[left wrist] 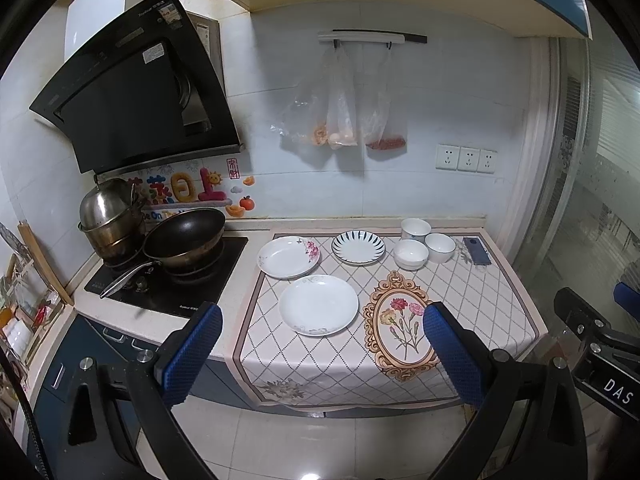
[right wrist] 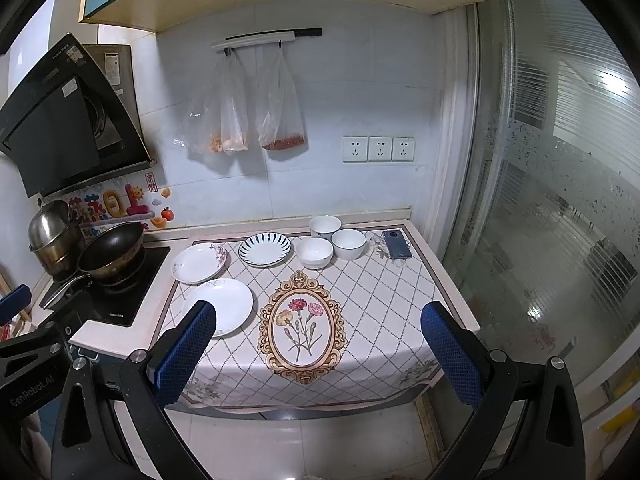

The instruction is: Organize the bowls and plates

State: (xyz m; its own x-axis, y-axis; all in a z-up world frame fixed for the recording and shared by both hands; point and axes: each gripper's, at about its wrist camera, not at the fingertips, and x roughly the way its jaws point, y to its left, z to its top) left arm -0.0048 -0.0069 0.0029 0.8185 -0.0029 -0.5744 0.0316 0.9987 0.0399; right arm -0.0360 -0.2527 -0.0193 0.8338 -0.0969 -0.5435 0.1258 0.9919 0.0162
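Note:
Three plates lie on the patterned cloth: a plain white plate (left wrist: pixel 318 304) (right wrist: pixel 228 305) nearest, a flower-printed plate (left wrist: pixel 288 257) (right wrist: pixel 199 262) behind it, and a blue-striped plate (left wrist: pixel 358 247) (right wrist: pixel 265 249) further right. Three white bowls (left wrist: pixel 411 254) (left wrist: pixel 440 247) (left wrist: pixel 415 228) (right wrist: pixel 315 252) (right wrist: pixel 348 243) (right wrist: pixel 325 226) cluster at the back right. My left gripper (left wrist: pixel 322 352) is open and empty, held before the counter's front edge. My right gripper (right wrist: pixel 318 354) is open and empty, also before the edge.
A dark phone (left wrist: pixel 477 251) (right wrist: pixel 397 245) lies at the cloth's back right. A black wok (left wrist: pixel 185 236) and steel pots (left wrist: pixel 110 216) sit on the stove at left. Plastic bags (left wrist: pixel 340 112) hang on the wall. A glass partition (right wrist: pixel 560 200) stands at right.

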